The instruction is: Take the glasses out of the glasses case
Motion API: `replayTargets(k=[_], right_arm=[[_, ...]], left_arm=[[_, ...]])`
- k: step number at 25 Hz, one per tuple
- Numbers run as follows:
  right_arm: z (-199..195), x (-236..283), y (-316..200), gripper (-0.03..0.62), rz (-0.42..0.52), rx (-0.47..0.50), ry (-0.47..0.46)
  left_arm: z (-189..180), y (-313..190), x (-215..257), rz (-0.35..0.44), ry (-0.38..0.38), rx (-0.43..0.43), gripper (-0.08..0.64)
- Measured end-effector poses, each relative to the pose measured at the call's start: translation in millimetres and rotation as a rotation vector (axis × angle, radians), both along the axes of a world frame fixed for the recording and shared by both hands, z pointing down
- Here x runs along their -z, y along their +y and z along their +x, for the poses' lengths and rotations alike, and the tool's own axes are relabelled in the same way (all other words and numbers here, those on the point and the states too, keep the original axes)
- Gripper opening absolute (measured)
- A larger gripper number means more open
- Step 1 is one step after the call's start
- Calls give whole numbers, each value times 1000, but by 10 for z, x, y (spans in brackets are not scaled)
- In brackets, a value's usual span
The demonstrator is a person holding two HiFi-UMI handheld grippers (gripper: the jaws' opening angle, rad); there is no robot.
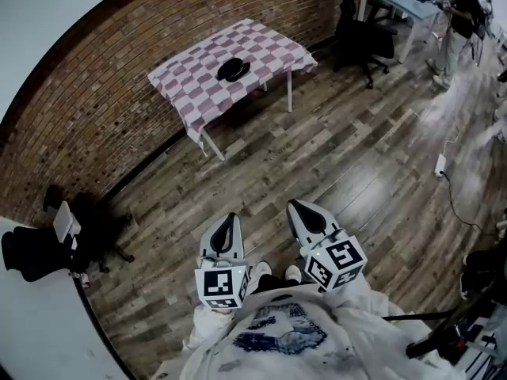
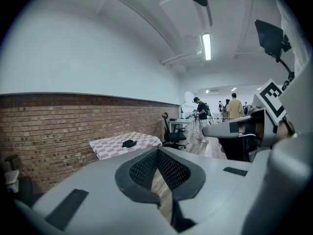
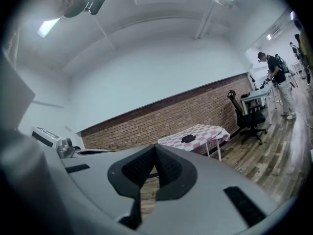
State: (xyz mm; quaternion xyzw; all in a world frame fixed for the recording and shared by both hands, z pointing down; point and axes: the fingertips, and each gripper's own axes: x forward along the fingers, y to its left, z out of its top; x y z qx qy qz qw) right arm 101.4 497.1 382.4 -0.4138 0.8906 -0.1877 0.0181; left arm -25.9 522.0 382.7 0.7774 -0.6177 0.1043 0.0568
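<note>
Head view: left tongs (image 1: 228,222) and right tongs (image 1: 303,210) are held low in front of the person's body, over the wood floor (image 1: 356,172), both pointing toward the bench (image 1: 190,77). The bench has a checked cloth and stands by the brick wall (image 1: 119,77), well apart from both tongs. The dark glasses case (image 1: 234,70) lies about mid-bench and looks closed. No glasses are visible, so they are presumably inside.

Left gripper view: the left tongs (image 2: 157,153) have their jaws together with nothing between them. The case (image 2: 129,143) is a small dark lump on the cloth far ahead. An office chair (image 2: 173,133) and a person (image 2: 200,116) stand beyond the bench.

Right gripper view: the right tongs (image 3: 155,151) are closed too, and empty. The case (image 3: 188,139) is again far off on the bench.

Handling, as a judgement: the case is likely light with a smooth rounded shell, so it could skid on the cloth. One set of tongs should pin the base while the other lifts the lid at its front edge. The glasses are thin and fragile, best taken by the bridge or a temple arm, never the lenses, with a gentle squeeze.

The task has not started. The approach comes first.
</note>
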Motion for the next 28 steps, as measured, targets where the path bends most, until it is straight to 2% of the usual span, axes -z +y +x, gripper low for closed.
replayTargets(k=[6,15,28], right_arm=[[180,-5,22,14,6,-2,-18],[298,7,-121,14,15,-1,-6],[-25,-77,-833,14,16,22,39]], left_arm=[[163,40,3,9,-17,-3,9],[282,-164,67,37,-16,-11,9],[-28,-846,-58,38,14,11,9]])
